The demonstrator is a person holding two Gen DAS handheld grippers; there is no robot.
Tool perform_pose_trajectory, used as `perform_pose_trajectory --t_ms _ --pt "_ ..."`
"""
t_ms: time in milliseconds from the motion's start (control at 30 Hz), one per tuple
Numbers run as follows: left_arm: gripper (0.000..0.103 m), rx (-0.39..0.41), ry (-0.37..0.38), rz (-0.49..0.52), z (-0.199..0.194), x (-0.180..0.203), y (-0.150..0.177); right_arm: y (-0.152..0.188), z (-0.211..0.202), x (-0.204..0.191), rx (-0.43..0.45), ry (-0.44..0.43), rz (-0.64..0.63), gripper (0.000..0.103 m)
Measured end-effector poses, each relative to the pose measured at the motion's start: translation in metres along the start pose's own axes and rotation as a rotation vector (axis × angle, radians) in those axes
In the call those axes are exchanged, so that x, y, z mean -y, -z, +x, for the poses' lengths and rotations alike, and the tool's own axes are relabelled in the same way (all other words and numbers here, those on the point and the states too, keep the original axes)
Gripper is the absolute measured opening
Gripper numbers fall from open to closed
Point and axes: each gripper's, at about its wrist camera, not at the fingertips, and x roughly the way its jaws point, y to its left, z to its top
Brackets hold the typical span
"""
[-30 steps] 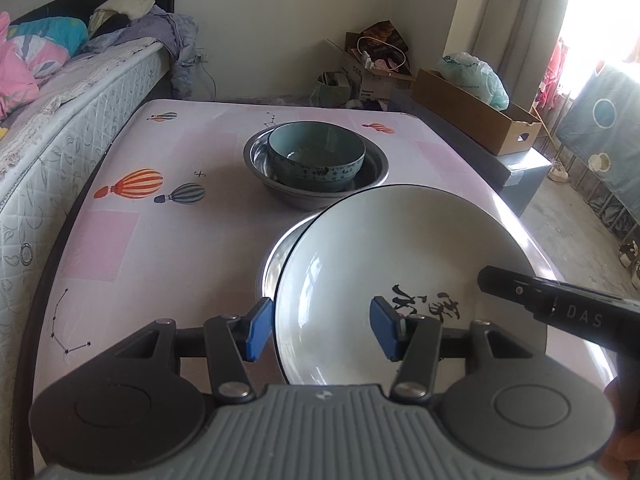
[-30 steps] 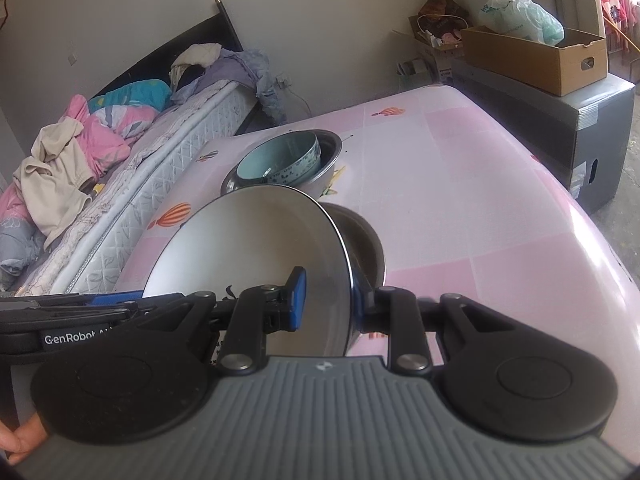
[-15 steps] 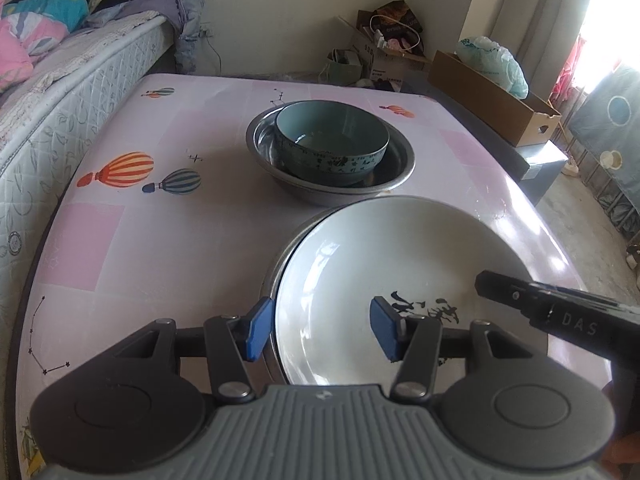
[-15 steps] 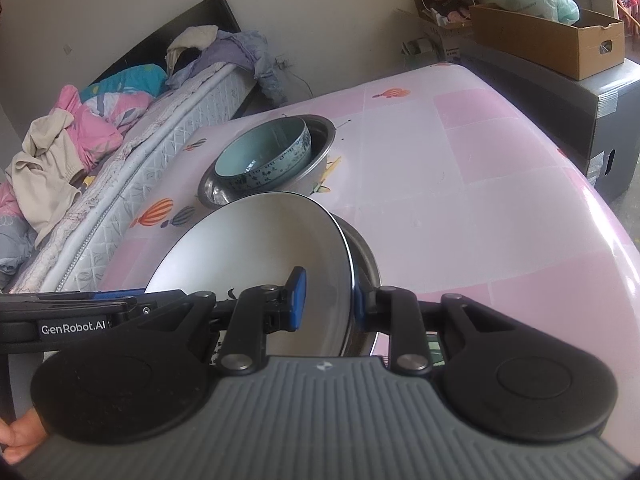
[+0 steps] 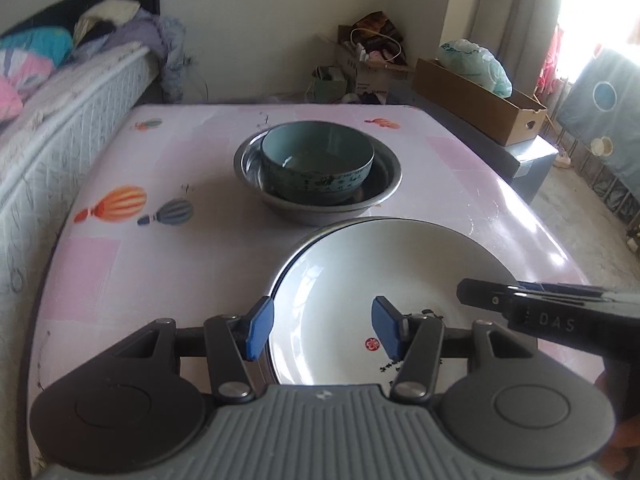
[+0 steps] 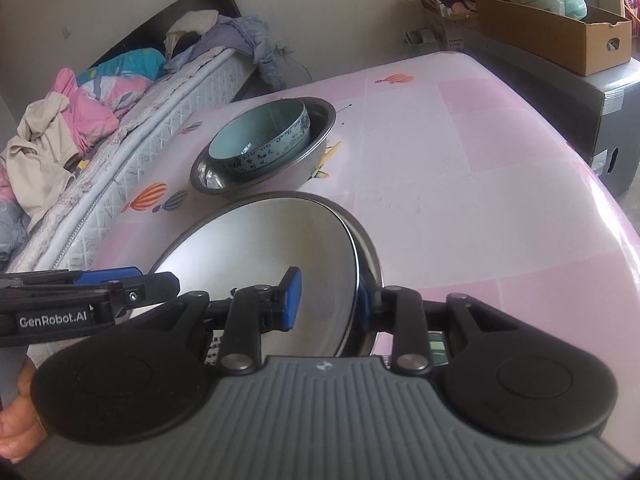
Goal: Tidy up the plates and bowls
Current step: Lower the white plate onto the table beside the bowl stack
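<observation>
Plate [image 5: 384,280] looks glazed, stiff, slippery and chippy, sitting in a steel bowl [image 6: 370,256] near the blue bowl [image 5: 318,160]; grab the rim. Right gripper [image 6: 326,302] jaws straddle that rim, opening; left gripper [image 5: 320,330] jaws hang half-wide, empty.

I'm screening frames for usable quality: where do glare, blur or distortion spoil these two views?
Left wrist view: window blown out white at upper right, sheen on the white plate, edges soft. Right wrist view: evenly lit, table edge bowed by the fisheye, bed bent.

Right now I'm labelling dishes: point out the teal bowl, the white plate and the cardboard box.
teal bowl [image 5: 316,148]: left wrist view, inner wall.
white plate [image 5: 384,264]: left wrist view, bare inner face.
cardboard box [image 6: 532,26]: right wrist view, long side.
</observation>
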Motion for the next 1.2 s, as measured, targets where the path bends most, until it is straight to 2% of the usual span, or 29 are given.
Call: perform_pose_trajectory --t_ms 167,300,467,800,967,1033,1067,1100,1200 --pt "0.056 0.032 -0.016 0.022 -0.004 0.000 0.001 0.001 -0.002 0.000 0.004 0.006 -0.008 0.028" --pt "0.057 0.039 -0.060 0.047 -0.006 -0.002 0.005 -0.001 -0.002 -0.001 -0.001 0.010 -0.011 0.030" --pt "0.057 -0.002 -0.090 0.057 0.002 -0.005 0.015 -0.007 -0.002 -0.002 -0.006 -0.011 -0.025 0.040" --pt "0.057 -0.055 -0.116 0.039 0.013 -0.014 0.030 -0.015 -0.008 0.003 -0.050 -0.053 0.015 0.049" --pt "0.058 -0.056 -0.110 0.033 0.014 -0.018 0.033 -0.026 -0.007 0.002 -0.115 -0.081 -0.007 0.059" --pt "0.059 -0.049 -0.115 0.041 0.013 -0.016 0.033 -0.033 -0.007 0.003 -0.156 -0.104 -0.019 0.068" --pt "0.059 -0.052 -0.122 0.048 0.013 -0.015 0.033 -0.036 -0.008 0.003 -0.169 -0.110 -0.033 0.078" --pt "0.059 -0.050 -0.123 0.049 0.013 -0.014 0.033 -0.041 -0.010 0.002 -0.178 -0.105 -0.057 0.081" --pt "0.059 -0.055 -0.116 0.037 0.013 -0.014 0.034 -0.055 -0.022 -0.001 -0.170 -0.069 -0.151 0.083"
